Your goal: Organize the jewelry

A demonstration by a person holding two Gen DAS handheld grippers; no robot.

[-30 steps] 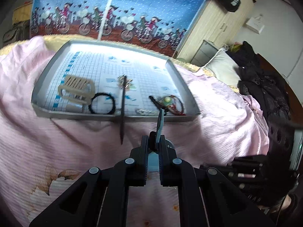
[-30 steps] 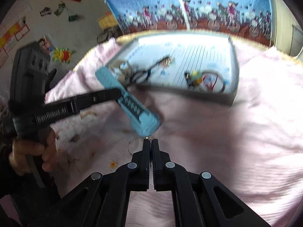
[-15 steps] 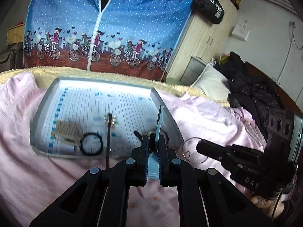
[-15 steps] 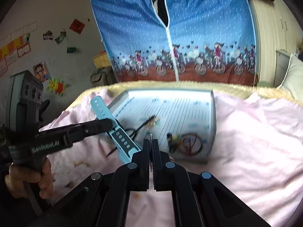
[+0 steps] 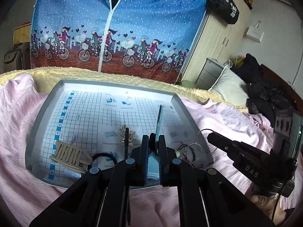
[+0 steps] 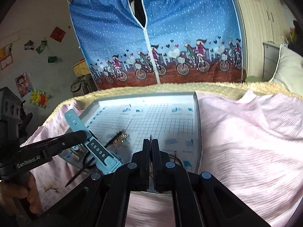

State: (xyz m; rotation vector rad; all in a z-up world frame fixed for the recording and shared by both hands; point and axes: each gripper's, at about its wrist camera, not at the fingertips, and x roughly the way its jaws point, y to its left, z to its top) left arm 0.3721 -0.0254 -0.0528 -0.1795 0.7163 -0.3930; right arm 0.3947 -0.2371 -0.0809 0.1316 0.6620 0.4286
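The left gripper is clamped on a light blue watch, pinching the strap close to the watch body. The strap sticks up and out over the gray tray, which sits on a pink bedsheet.

The right gripper has its two fingers pressed tight together on a thin wire ring (really two loops, a big one and a small one joined to it). The ring hangs over the tray's near right corner.

Inside the tray there is paper with a blue grid. Near the front left corner lies a beige hair claw clip. Just beside it, to the right, is a black hair tie. A dark hair stick with a gold flower top lies near the middle, and its pointed end pokes out over the tray's front edge. In the front right corner there is a small tangle of red cord bracelets, partly hidden behind the left gripper.

Behind the bed stands a blue fabric wardrobe with bicycle riders printed along the bottom.
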